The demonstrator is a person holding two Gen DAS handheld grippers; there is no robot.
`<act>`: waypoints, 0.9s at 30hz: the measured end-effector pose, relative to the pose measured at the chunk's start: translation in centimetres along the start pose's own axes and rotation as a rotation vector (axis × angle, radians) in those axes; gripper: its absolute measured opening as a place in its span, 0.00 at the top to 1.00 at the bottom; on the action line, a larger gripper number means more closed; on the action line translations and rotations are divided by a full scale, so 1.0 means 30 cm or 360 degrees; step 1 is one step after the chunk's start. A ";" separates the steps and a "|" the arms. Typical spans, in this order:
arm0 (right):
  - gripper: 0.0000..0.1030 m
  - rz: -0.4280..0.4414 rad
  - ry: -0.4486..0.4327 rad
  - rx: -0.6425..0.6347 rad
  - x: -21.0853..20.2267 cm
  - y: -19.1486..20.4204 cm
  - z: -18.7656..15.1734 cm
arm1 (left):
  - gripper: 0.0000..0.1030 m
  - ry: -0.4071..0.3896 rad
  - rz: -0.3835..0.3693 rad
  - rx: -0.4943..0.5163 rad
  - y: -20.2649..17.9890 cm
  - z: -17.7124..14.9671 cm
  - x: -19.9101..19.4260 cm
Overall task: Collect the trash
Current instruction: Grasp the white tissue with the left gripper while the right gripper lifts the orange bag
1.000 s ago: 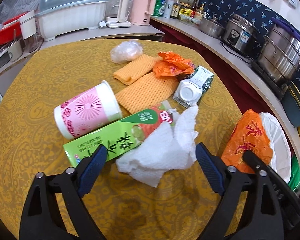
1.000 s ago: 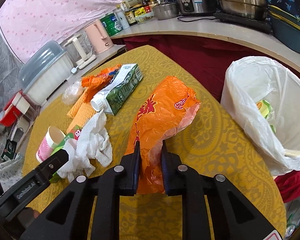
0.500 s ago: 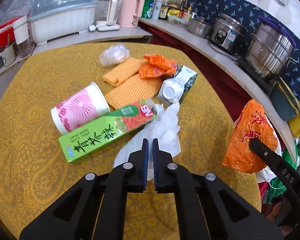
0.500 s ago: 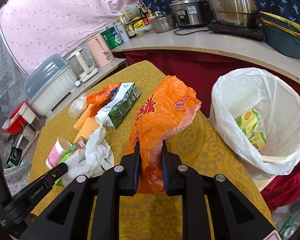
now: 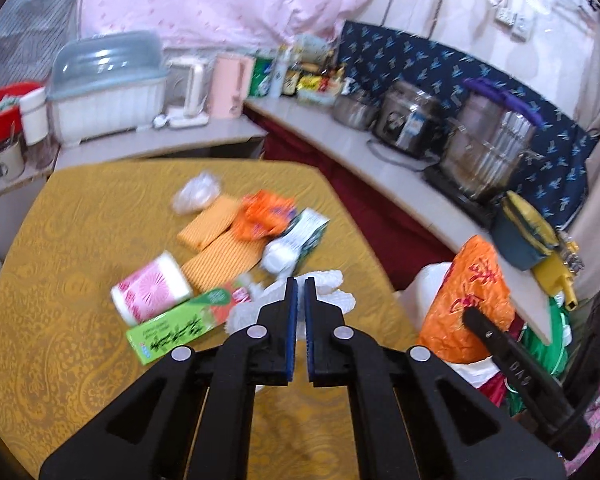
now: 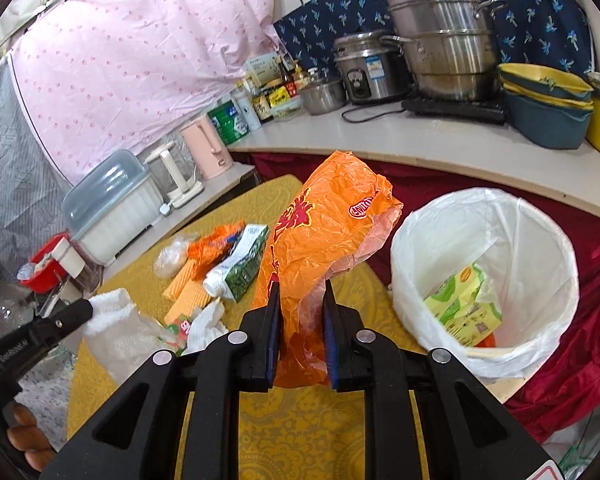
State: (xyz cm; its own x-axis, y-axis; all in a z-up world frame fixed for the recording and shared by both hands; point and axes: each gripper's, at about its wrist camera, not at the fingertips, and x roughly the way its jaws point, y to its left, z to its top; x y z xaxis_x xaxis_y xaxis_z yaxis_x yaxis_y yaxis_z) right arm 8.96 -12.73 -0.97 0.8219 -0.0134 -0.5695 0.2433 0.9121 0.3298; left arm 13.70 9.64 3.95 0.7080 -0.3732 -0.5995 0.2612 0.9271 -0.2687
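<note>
While both pieces of trash hang clear of the table (image 5: 60,280), the step in hand reads as carry-to-bin. Right gripper (image 6: 300,300) has its jaws drawn in most of the way & pinching the lower part of the orange plastic bag (image 6: 328,224); bag stands up crumpled above the pads, just left of the white-lined trash bin (image 6: 560,280), which sits off the table edge w/ a green-yellow packet (image 6: 460,304) already inside. Left gripper (image 5: 301,292) has its jaws fully together, clamped on the white paper towel (image 5: 332,284); towel bulges out past the tips in its own view, & in the right view it droops from that gripper low at left. Left view is motion-blurred. Rest of the trash sits mid-table, untouched: green tea box (image 5: 180,328), pink flowered cup (image 5: 152,292) on its side, two orange foam sheets (image 5: 220,248), small orange wrapper (image 5: 264,216), green milk carton (image 5: 300,240), clear plastic wad (image 5: 196,196). Counter behind w/ pots & kettle isn't part of it. Next, by my read: swing the orange bag over the bin mouth, open only once it's above the liner, not the rim, since a light bag can catch on the edge or drift; then bring the towel across the same way. After that, back for the box, cup etc. Task looks early on, most items left.
</note>
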 end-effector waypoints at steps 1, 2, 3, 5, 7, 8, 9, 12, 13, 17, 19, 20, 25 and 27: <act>0.83 -0.0003 -0.0016 0.0005 -0.012 -0.008 0.011 | 0.97 -0.0019 -0.0018 0.0014 -0.024 0.015 -0.011; 0.83 -0.0007 -0.0035 0.0015 -0.026 -0.021 0.021 | 0.97 -0.0030 -0.0035 0.0026 -0.042 0.024 -0.018; 0.83 -0.0013 -0.0057 0.0029 -0.044 -0.040 0.033 | 0.97 -0.0040 -0.0051 0.0038 -0.065 0.032 -0.024; 0.83 -0.0028 -0.0090 0.0047 -0.069 -0.068 0.051 | 0.97 -0.0059 -0.0091 0.0067 -0.119 0.052 -0.035; 0.83 -0.0047 -0.0120 0.0064 -0.095 -0.101 0.066 | 0.97 -0.0074 -0.0130 0.0106 -0.181 0.066 -0.038; 0.83 -0.0057 -0.0132 0.0074 -0.104 -0.119 0.073 | 0.97 -0.0076 -0.0148 0.0121 -0.207 0.069 -0.039; 0.83 -0.0072 -0.0144 0.0087 -0.115 -0.142 0.079 | 0.97 -0.0077 -0.0164 0.0135 -0.233 0.071 -0.036; 0.83 -0.0103 -0.0170 0.0123 -0.139 -0.195 0.088 | 0.97 -0.0081 -0.0208 0.0189 -0.319 0.072 -0.024; 0.83 -0.0120 -0.0181 0.0139 -0.149 -0.222 0.091 | 0.97 -0.0073 -0.0228 0.0212 -0.356 0.070 -0.016; 0.83 -0.0168 -0.0200 0.0186 -0.169 -0.301 0.095 | 0.97 -0.0047 -0.0292 0.0263 -0.460 0.061 0.016; 0.83 -0.0194 -0.0206 0.0213 -0.174 -0.342 0.099 | 0.97 -0.0042 -0.0319 0.0298 -0.516 0.056 0.032; 0.83 -0.0207 -0.0208 0.0226 -0.178 -0.365 0.100 | 0.97 -0.0038 -0.0333 0.0309 -0.538 0.052 0.040; 0.83 -0.0257 -0.0207 0.0272 -0.179 -0.460 0.104 | 0.97 0.0018 -0.0404 0.0363 -0.652 0.030 0.097; 0.83 -0.0266 -0.0198 0.0287 -0.170 -0.493 0.105 | 0.97 0.0049 -0.0421 0.0385 -0.697 0.016 0.132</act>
State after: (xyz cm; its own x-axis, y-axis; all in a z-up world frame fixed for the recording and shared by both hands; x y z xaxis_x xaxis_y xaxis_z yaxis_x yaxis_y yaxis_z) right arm 2.78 -27.44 -0.57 0.8166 -0.2180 -0.5344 0.4597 0.8056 0.3738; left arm 11.36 -11.22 7.54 0.5758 -0.5990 -0.5565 0.5834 0.7779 -0.2336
